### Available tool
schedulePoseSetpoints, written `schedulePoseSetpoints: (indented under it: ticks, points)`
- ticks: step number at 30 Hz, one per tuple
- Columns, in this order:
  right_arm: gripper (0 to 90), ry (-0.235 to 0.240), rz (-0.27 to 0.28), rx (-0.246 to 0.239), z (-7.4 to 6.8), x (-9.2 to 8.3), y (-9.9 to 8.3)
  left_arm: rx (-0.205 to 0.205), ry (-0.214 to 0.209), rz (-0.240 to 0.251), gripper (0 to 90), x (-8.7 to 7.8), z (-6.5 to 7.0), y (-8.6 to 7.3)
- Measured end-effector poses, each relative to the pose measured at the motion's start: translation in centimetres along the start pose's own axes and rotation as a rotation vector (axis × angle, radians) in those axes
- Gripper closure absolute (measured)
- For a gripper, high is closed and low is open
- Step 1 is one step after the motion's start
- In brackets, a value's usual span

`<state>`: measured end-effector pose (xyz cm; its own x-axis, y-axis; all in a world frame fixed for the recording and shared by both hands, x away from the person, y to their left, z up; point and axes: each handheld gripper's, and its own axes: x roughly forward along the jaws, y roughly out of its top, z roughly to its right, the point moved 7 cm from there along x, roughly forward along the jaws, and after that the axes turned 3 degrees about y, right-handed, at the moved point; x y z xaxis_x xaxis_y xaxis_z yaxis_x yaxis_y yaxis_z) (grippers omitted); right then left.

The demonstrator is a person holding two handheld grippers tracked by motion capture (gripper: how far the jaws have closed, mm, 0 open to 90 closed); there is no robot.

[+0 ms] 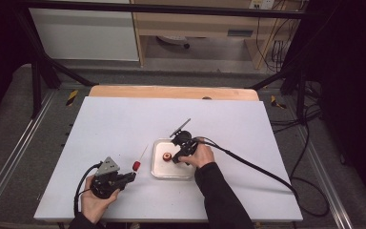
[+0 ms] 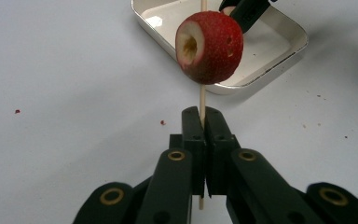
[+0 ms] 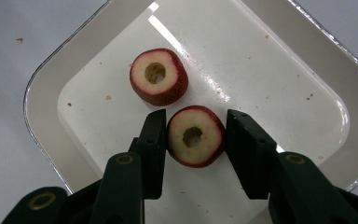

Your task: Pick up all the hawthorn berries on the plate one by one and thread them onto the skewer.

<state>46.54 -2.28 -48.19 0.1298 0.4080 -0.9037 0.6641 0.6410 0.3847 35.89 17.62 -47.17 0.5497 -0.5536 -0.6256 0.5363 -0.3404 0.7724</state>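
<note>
My left gripper (image 2: 204, 114) is shut on a thin wooden skewer (image 2: 202, 95), which carries a cored red fruit piece (image 2: 209, 46) above the jaws. From above, that gripper (image 1: 132, 176) sits at the front left with the fruit (image 1: 136, 165) just left of the white tray (image 1: 158, 172). My right gripper (image 3: 196, 116) points down into the tray (image 3: 307, 84), its jaws on either side of a cored red fruit slice (image 3: 196, 136). One pad touches the slice; the other stands a sliver off. A second slice (image 3: 158, 77) lies just beyond.
The white board (image 1: 124, 124) covers the table, with a wooden edge (image 1: 171, 91) at the back. Cables trail from both grippers, the right one (image 1: 257, 169) toward the right edge. Small red crumbs dot the board near the tray.
</note>
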Motion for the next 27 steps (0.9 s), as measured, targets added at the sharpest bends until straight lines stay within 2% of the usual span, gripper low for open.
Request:
schedulePoseSetpoints:
  ticks: [3,7,17,23,25,27]
  points:
    - [59.9,0.003,-0.009,0.015,0.0,-0.1,-0.1,0.002,0.000,0.001,88.4,0.0,0.0,0.0]
    - [60.0,0.009,0.011,0.016,-0.1,-0.5,0.0,-0.001,-0.002,0.006,88.4,0.0,0.1,0.1]
    - [60.1,0.037,0.142,0.032,-1.0,-2.5,0.4,-0.005,0.004,0.018,88.4,0.0,0.4,0.2]
    - [60.1,0.066,0.262,0.070,-1.0,-3.6,0.2,-0.022,0.004,0.027,88.4,0.0,0.6,0.3]
    - [60.1,0.081,0.314,0.072,-1.0,-3.9,0.2,-0.028,0.004,0.028,88.4,0.1,0.7,0.3]
    - [60.2,0.101,0.365,0.094,-1.1,-4.1,0.2,-0.026,0.007,0.027,88.4,0.2,0.7,0.3]
